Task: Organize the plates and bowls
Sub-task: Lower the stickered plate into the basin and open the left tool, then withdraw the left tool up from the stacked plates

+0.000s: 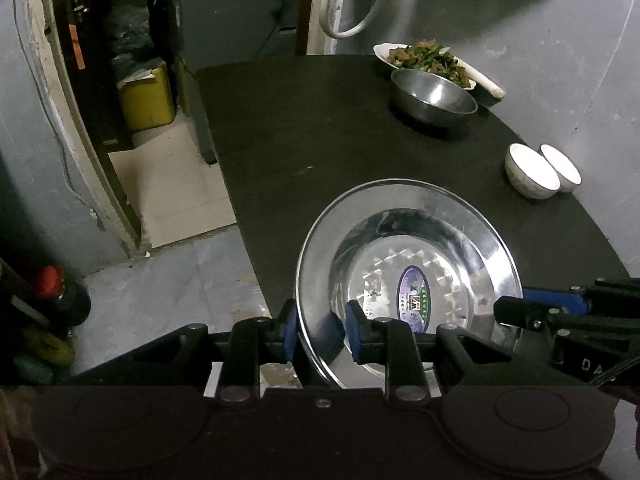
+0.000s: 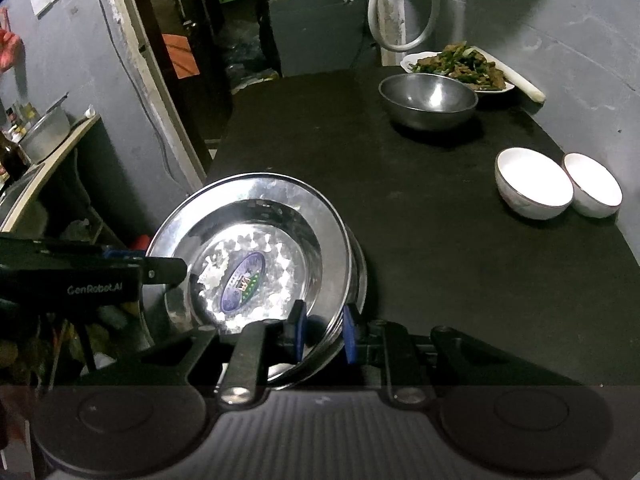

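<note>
A shiny steel plate (image 1: 420,208) (image 2: 256,200) with an oval sticker in its middle hangs over the near left edge of the black table (image 1: 320,140). A second steel plate's rim (image 2: 361,268) shows just beneath it. My left gripper (image 1: 322,332) straddles the near rim: the outer pad is close to the edge, the inner pad stands off the metal, so it is open. My right gripper (image 2: 324,334) is shut on the stacked rims at the opposite side. Each gripper's finger shows in the other's view.
A steel bowl (image 1: 434,98) (image 2: 428,100) and a white dish of cooked food (image 1: 424,58) sit at the table's far end. Two white bowls (image 1: 532,176) (image 2: 534,188) stand side by side near the right wall. A yellow container (image 1: 146,98) is on the floor to the left.
</note>
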Motion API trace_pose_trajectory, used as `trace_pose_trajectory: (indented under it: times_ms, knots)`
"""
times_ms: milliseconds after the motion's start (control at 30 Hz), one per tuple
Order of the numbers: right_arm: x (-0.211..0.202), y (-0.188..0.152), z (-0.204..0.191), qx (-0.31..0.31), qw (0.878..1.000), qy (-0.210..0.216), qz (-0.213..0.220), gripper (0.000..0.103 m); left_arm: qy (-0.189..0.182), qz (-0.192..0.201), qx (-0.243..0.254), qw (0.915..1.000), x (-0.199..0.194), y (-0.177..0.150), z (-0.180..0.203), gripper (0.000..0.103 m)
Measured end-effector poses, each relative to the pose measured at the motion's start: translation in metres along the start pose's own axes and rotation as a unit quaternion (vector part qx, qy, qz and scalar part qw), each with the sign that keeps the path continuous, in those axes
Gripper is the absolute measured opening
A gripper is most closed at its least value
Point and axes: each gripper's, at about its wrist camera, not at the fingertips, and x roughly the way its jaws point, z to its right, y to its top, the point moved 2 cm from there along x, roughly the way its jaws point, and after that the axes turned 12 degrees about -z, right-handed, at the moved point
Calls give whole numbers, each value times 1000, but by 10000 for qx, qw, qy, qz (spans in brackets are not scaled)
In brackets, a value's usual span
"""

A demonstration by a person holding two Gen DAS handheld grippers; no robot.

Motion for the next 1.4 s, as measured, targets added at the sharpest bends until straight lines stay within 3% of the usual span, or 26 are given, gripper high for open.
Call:
trace_pose_trajectory:
  times_ms: [767, 933, 1200, 1267, 1367, 1400]
  knots:
    - [-1, 0, -12, -373, 9992, 120, 46, 21, -78, -164, 9, 9998, 8, -4, 2, 33]
    - [-3, -1, -11, -322, 9994, 93, 80, 24, -221, -106, -59, 9997, 8, -4, 1, 51]
    - [-7, -2, -9, -258, 9995, 70, 179, 48, -142, 103, -230, 9996, 0, -3, -4, 79]
    - [-9, -3, -8, -234, 9994, 54, 232, 61, -131, 141, -348, 9992, -3, -2, -7, 87]
    - [-13, -4, -6, -191, 9993, -30, 329, 83, -146, 219, -459, 9986, -7, -1, -11, 89]
    - [-14, -4, -5, -185, 9991, -74, 377, 86, -152, 250, -475, 9984, -8, -1, -12, 90]
